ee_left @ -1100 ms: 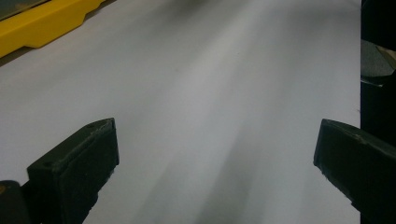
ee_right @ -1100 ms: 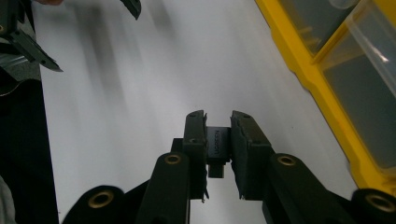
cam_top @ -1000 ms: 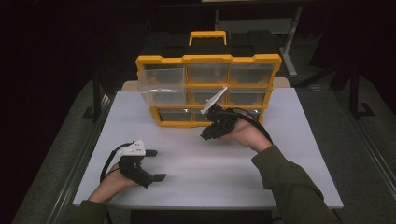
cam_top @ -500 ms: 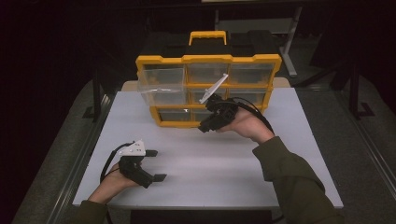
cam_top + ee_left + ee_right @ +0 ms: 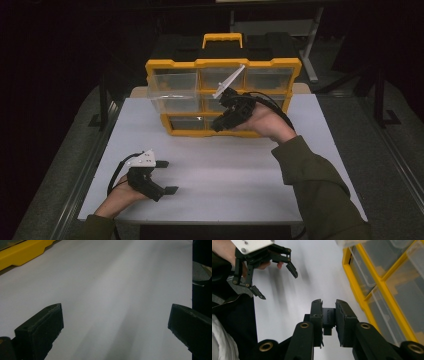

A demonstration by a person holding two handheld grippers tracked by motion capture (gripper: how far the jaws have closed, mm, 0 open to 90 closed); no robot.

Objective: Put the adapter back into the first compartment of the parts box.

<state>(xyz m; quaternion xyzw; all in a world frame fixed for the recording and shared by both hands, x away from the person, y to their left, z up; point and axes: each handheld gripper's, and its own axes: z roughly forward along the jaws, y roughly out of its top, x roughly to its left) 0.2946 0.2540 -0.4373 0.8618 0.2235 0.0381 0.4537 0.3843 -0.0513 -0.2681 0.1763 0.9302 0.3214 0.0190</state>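
From above, a yellow organizer [image 5: 223,95] with clear drawers stands at the far side of the white table [image 5: 230,175], its top-left drawer [image 5: 175,92] pulled out toward the person. The right gripper [image 5: 218,125] is raised in front of the organizer's lower middle drawers, held by the right hand [image 5: 265,122]; from this height what sits between its jaws cannot be made out. The right gripper view settles it: the right gripper [image 5: 329,315] is clenched on a small black block [image 5: 327,321] with faint lettering, pinched between the two pads, with the organizer's yellow frame [image 5: 362,297] and clear drawer fronts running up the right of that view. That view also shows the left gripper [image 5: 275,281] farther off over the table, its jaws spread wide with nothing between them.

The high view puts the left gripper [image 5: 167,176] low near the table's near left corner, in the left hand [image 5: 120,197], well apart from the organizer. The left gripper view confirms the released state: both jaws stand far apart over bare white tabletop, a sliver of the organizer's yellow base [image 5: 22,253] at top left
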